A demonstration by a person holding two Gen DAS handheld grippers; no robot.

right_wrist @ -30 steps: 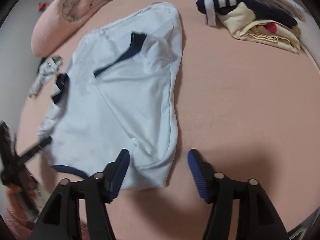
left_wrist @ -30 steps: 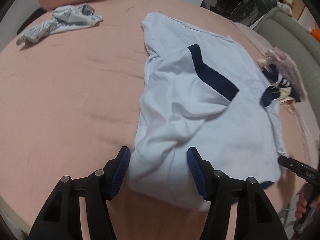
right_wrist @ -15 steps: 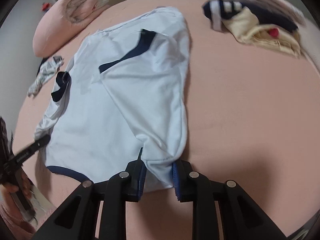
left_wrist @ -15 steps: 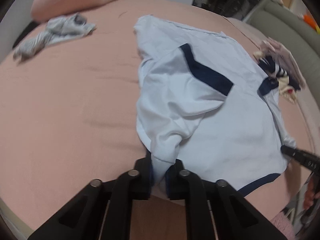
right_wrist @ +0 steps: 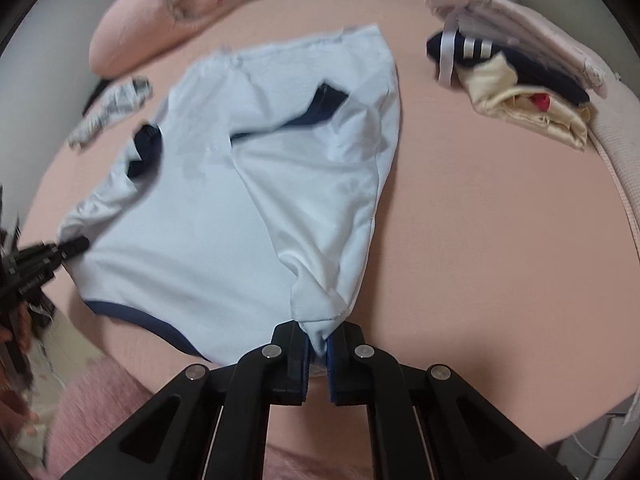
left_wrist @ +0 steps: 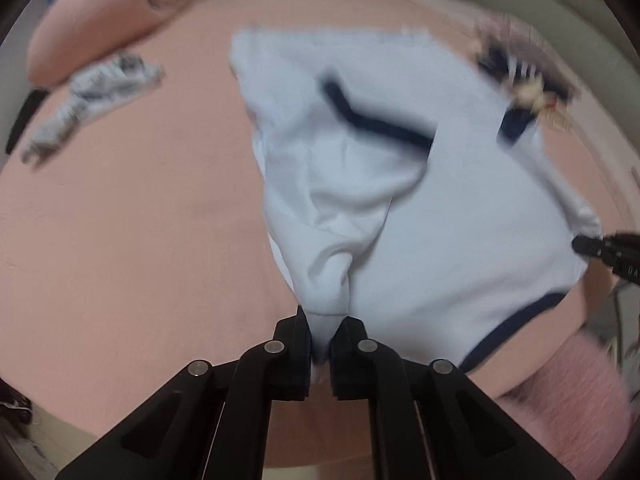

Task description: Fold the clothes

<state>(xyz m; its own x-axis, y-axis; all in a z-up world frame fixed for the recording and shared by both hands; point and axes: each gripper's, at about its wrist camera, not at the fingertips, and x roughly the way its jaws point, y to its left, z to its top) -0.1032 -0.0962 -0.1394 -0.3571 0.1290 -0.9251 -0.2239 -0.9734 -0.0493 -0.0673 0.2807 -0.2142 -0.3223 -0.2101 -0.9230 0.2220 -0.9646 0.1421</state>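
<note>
A pale blue shirt [left_wrist: 440,216] with navy trim lies on the pink bed [left_wrist: 120,240]; it also shows in the right wrist view [right_wrist: 192,240]. My left gripper [left_wrist: 320,344] is shut on a bunched near corner of the shirt's hem and lifts it. My right gripper [right_wrist: 318,344] is shut on the other near corner of the hem. The right gripper's tip [left_wrist: 592,246] shows at the shirt's right edge in the left wrist view; the left gripper's tip [right_wrist: 68,248] shows at the left edge in the right wrist view.
A grey patterned garment [left_wrist: 96,92] lies at the far left by a pink pillow [left_wrist: 104,32]. A pile of folded clothes [right_wrist: 516,80] sits at the far right. The bed's near edge [right_wrist: 520,420] runs under both grippers.
Both grippers went from open astride the hem to shut on its corners. They have since lifted and drawn the hem towards me, so the shirt is pulled taut.
</note>
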